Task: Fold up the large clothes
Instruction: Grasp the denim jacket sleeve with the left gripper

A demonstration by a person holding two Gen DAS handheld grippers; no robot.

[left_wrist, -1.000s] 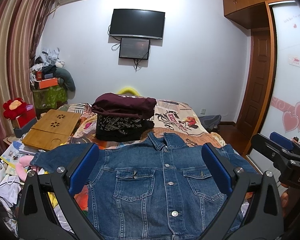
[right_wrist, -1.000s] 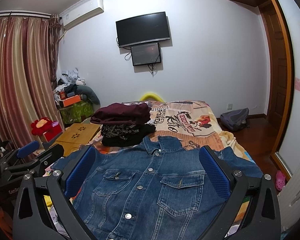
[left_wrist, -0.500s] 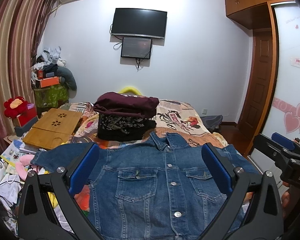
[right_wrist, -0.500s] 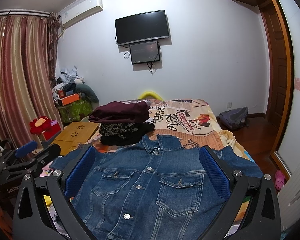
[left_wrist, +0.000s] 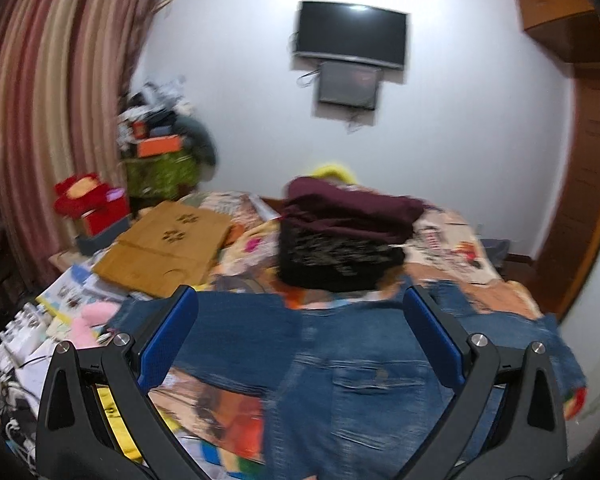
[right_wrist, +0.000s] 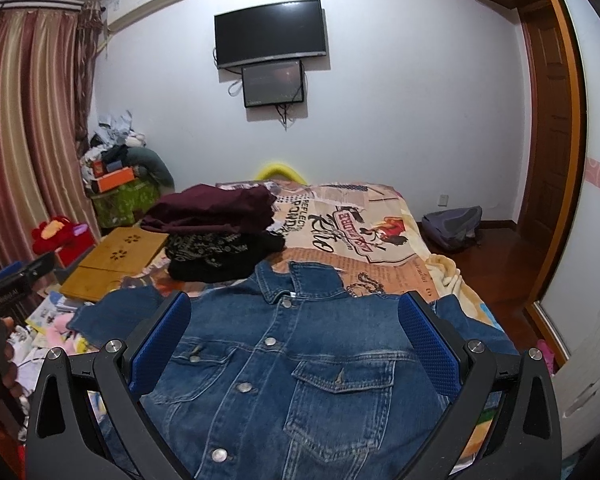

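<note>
Blue denim is filling the foreground: the jacket (right_wrist: pixel 292 364) is lying spread flat, front up, on the near end of the bed (right_wrist: pixel 380 236), just in front of the pile of folded clothes (right_wrist: pixel 220 232). The left gripper (left_wrist: pixel 300 332) is hanging above the jacket with its jaws spread wide and nothing between them; compared with half a second ago its view is now blurred and has swung toward the jacket's left sleeve and the curtain (left_wrist: pixel 48 100). The right gripper (right_wrist: pixel 294 344) is staying almost where it was, jaws likewise wide apart and holding nothing, over the buttoned chest.
</note>
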